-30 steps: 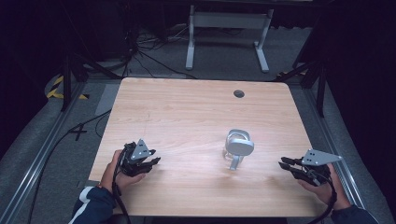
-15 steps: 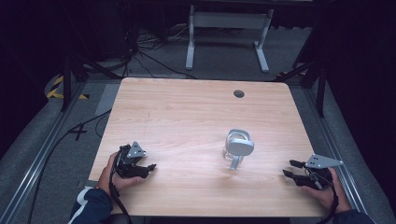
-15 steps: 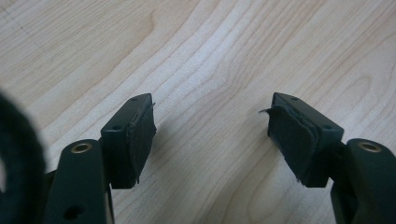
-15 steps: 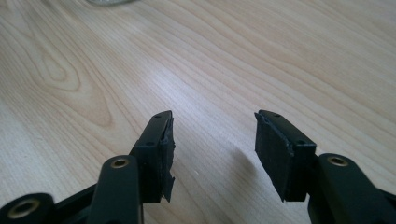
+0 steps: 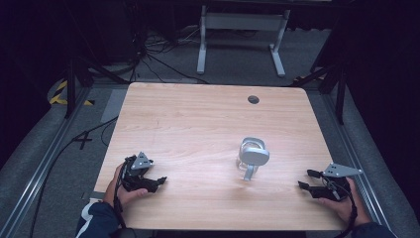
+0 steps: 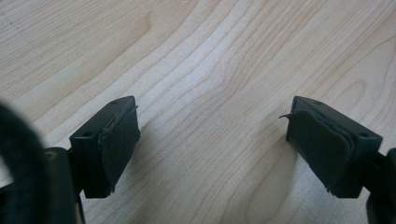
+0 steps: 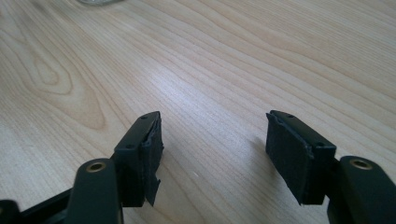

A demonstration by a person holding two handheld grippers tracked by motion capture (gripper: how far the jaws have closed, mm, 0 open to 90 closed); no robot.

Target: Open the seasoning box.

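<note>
A clear glass container with a grey lid (image 5: 253, 157) stands right of the table's middle in the high view. Its base edge (image 7: 95, 2) peeks in at the top left of the right gripper view. My left gripper (image 5: 157, 180) rests low at the near left of the wooden table (image 5: 198, 124), a hand around it. Its jaws are spread wide over bare wood (image 6: 212, 140). My right gripper (image 5: 305, 179) sits at the near right, pointing left toward the container but well apart from it. It stands open with nothing between its pads (image 7: 215, 144).
A round cable hole (image 5: 253, 99) sits near the table's far edge. Behind the table stands a white metal frame (image 5: 241, 29) on a grey floor with cables (image 5: 148, 54). Rails run along both sides of the table.
Both grippers have drawn back slightly toward the near edge and sunk lower to the tabletop. The container has not moved.
</note>
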